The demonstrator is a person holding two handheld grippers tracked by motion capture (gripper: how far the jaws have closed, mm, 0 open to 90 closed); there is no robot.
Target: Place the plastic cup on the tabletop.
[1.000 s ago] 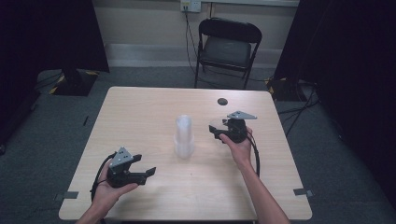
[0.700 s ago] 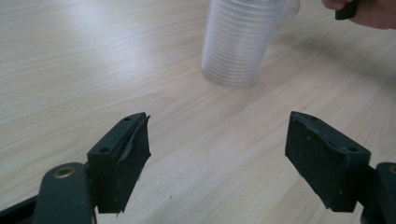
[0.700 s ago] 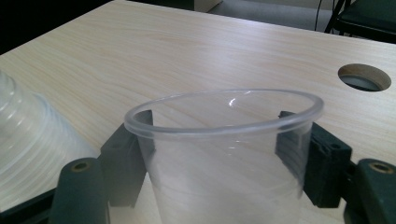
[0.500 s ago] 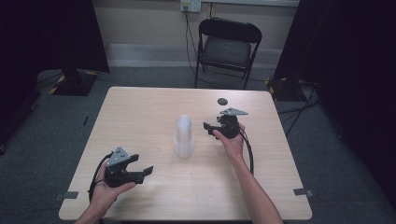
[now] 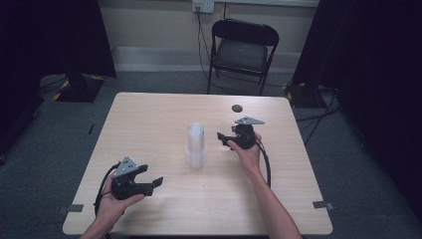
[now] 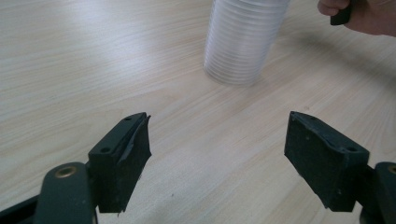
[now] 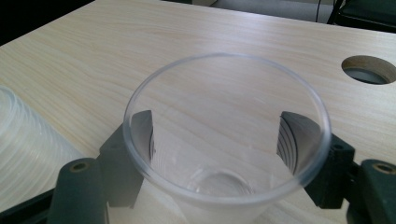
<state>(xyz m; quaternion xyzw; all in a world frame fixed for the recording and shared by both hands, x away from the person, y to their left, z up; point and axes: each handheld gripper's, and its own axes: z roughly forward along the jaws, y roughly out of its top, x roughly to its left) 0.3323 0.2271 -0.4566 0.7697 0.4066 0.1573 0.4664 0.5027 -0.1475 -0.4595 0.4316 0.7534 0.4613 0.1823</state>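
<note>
High view: pale wooden table (image 5: 149,124), with a tall stack of clear plastic cups (image 5: 196,144) upright near its middle. Just right of the stack, the right gripper (image 5: 222,139), held in a hand (image 5: 247,152) and raised above the table, jaws pointing toward the stack. Right gripper view: a single clear cup (image 7: 224,140) seated between the two black jaws, mouth open toward the camera, pads pressed against its walls on both sides, so pinched and held; the stack's ribbed side at the left edge (image 7: 23,154), close beside but apart from the held cup; a round cable hole (image 7: 369,69) in the table toward its far right corner. Toward the near left corner of the table, the left gripper (image 5: 154,183), held low in the other hand (image 5: 113,204). Left gripper view: jaws spread wide, nothing between them, bare table below, the stack (image 6: 243,42) well ahead and apart.
</note>
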